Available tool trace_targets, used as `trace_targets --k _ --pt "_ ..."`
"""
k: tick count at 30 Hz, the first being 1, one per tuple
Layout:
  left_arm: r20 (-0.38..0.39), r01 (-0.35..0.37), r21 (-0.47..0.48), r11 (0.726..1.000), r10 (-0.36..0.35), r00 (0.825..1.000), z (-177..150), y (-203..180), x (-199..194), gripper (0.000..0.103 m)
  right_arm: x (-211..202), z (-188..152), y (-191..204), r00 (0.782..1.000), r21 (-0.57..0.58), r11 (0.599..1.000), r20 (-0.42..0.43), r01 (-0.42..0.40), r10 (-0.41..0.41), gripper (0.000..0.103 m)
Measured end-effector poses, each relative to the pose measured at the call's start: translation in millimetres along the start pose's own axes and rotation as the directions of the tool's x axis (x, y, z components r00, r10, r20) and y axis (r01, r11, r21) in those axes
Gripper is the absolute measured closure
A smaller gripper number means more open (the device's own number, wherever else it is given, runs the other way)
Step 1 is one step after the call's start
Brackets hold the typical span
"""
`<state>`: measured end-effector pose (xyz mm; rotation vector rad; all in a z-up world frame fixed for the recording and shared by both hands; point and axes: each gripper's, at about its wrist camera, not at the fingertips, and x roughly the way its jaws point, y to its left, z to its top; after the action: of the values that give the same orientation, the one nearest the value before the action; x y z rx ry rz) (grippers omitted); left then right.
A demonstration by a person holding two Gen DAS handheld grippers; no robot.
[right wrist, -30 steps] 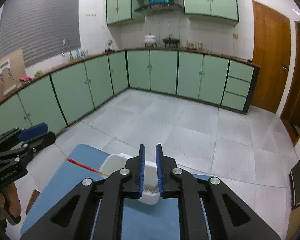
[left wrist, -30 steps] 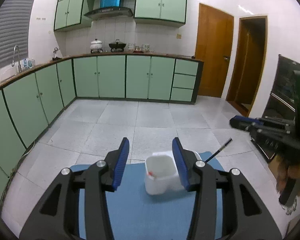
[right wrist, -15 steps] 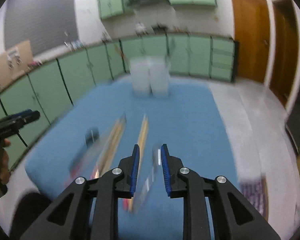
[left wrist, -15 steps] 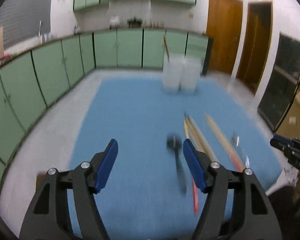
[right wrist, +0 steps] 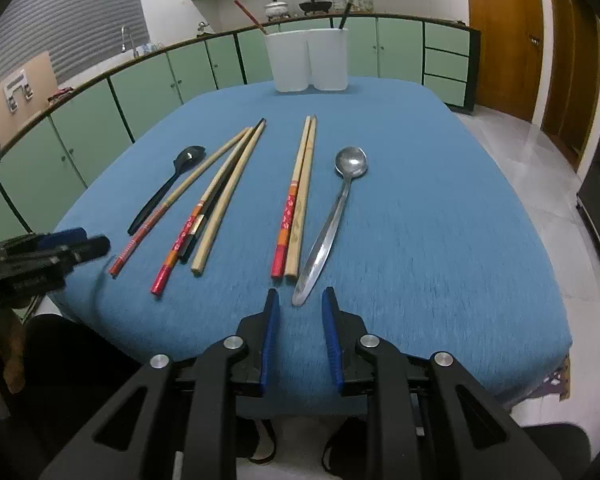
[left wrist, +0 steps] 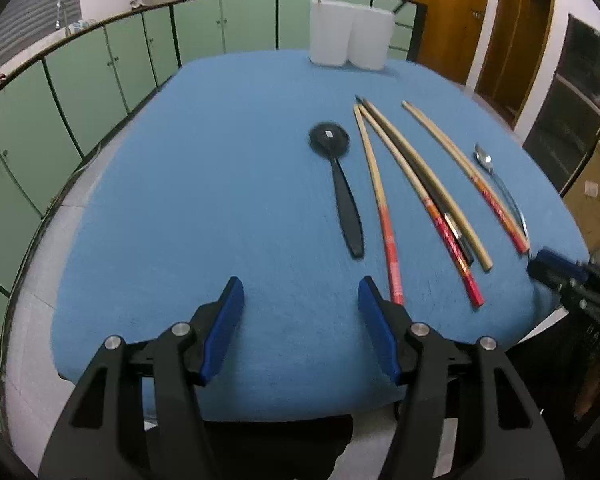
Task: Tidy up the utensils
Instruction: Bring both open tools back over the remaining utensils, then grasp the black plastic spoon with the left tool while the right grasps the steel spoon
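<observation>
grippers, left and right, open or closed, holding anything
Left gripper: open wide, holding nothing, above the blue table.
Right gripper: open with a narrow gap, holding nothing, just short of the metal spoon handle.

Both wrist views over table (left wrist: 180,184)

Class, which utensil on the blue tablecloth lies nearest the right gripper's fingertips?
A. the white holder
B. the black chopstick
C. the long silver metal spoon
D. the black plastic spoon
C: the long silver metal spoon has its handle end just ahead of the open right gripper.
</observation>
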<state>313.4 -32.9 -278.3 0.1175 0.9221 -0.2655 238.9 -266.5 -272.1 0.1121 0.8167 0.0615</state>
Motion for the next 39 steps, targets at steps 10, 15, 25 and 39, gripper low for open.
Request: trace_targets --k 10,15,25,39 --pt "0.056 -0.014 0.004 1.0 0.014 0.998 5.9 -28.2 13.2 0.043 2.9 7.9 -34.8 1.0 0.052 0.998 0.011 0.019 -0.02 0.082" --pt "0.076 -0.002 0.013 1.0 0.001 0.997 6.7 -37.3 14.1 0.061 3.9 4.7 -32.2 0.999 0.032 0.999 0.034 0.019 -0.02 0.081" --pt "0.074 0.054 -0.02 0.998 -0.052 0.996 12.7 -37.4 14.2 0.093 1.6 8.8 -34.9 0.999 0.043 0.999 0.041 -0.006 0.004 0.094" --pt "0.172 0.056 -0.035 0.998 -0.049 0.984 34.7 -29.8 -32.8 0.094 -42.6 48.4 -33.0 0.986 0.018 1.0 0.165 -0.013 0.01 0.094"
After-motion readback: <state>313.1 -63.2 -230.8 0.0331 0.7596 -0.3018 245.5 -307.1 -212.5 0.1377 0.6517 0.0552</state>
